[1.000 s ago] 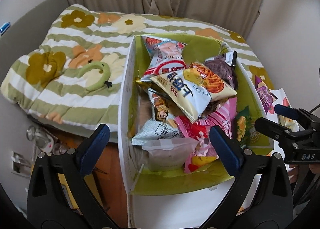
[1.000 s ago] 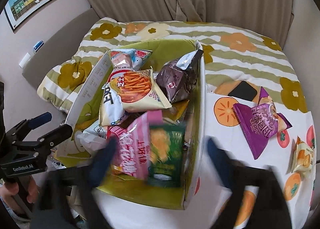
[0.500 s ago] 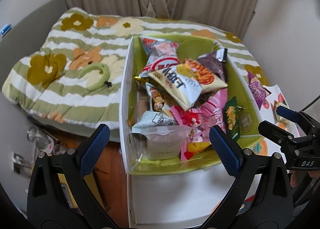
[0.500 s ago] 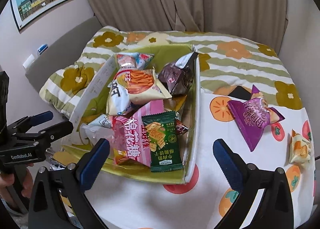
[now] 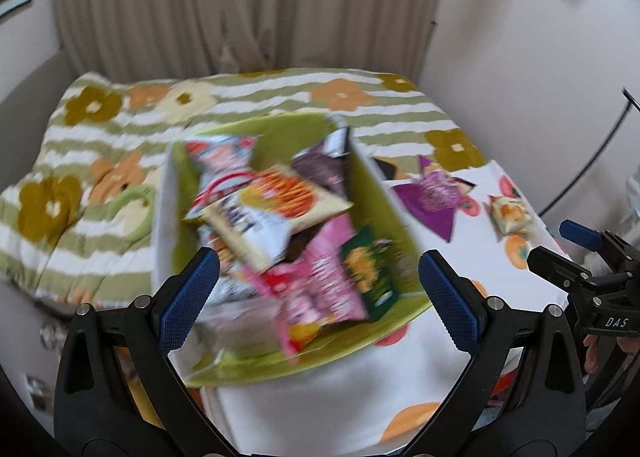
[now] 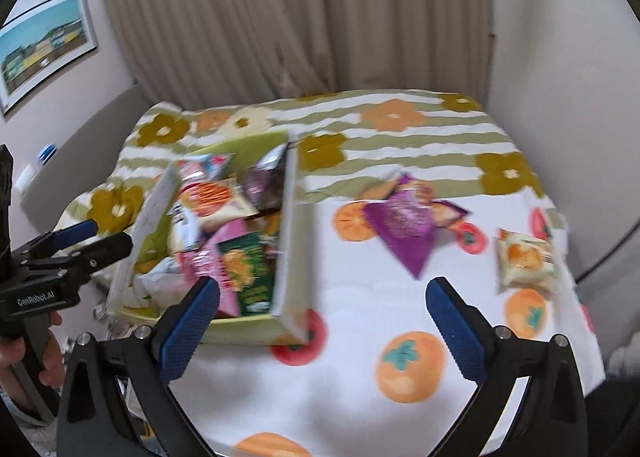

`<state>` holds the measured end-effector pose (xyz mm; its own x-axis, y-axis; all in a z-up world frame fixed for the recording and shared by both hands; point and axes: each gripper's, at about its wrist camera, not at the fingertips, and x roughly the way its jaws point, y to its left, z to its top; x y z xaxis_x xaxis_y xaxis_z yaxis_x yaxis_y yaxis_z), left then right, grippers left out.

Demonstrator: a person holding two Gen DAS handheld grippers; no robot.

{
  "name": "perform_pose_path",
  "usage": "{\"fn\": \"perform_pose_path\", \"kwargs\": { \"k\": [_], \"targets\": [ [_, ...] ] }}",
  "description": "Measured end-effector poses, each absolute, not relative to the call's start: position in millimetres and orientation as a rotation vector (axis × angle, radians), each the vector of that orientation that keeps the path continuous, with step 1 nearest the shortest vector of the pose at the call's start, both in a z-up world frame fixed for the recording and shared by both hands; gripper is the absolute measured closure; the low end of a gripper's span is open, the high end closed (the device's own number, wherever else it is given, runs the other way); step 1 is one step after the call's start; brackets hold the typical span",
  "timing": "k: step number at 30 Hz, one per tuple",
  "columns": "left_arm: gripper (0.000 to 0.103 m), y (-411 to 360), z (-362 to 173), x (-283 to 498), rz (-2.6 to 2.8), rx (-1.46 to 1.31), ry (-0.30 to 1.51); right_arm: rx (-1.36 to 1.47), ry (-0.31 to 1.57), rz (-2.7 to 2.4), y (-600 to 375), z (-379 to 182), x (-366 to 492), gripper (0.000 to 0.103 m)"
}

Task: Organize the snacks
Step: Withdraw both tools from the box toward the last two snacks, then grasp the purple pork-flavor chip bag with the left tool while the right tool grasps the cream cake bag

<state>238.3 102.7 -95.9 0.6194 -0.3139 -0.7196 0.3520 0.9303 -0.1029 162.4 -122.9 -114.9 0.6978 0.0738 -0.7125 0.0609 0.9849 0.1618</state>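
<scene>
While most snacks sit piled in the green box (image 6: 288, 225) | left gripper (image 5: 318, 291) and right gripper (image 6: 322, 319) both spread wide, holding nothing | step: between picks (blurry frames) | next, I'd guess: right goes for purple bag (image 6: 404, 225) on the cloth, well apart from box

Soft, even daylight, no harsh shadows or glare. Everything past the jaws is motion-smeared; the jaws themselves stay sharp. Fisheye bends the edges, corners go black.
</scene>
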Motion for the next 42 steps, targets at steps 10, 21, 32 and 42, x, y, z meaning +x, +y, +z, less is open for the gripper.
{"fn": "perform_pose_path", "kwargs": {
  "k": [10,21,32,42],
  "targets": [
    [0.004,-26,-99,274,-0.525,0.200,0.834,0.230,0.827,-0.165,-226,-125,153,0.000],
    [0.004,-152,-164,342,-0.567,0.385,1.005,0.218,0.933,-0.247,-309,-166,185,0.000],
    [0.004,-210,-241,392,-0.530,0.581,1.167,0.161,1.002,-0.283,-337,-223,229,0.000],
    [0.004,-222,-278,416,-0.514,0.630,1.226,0.044,1.001,-0.345,-328,-257,255,0.000]
  ]
}}
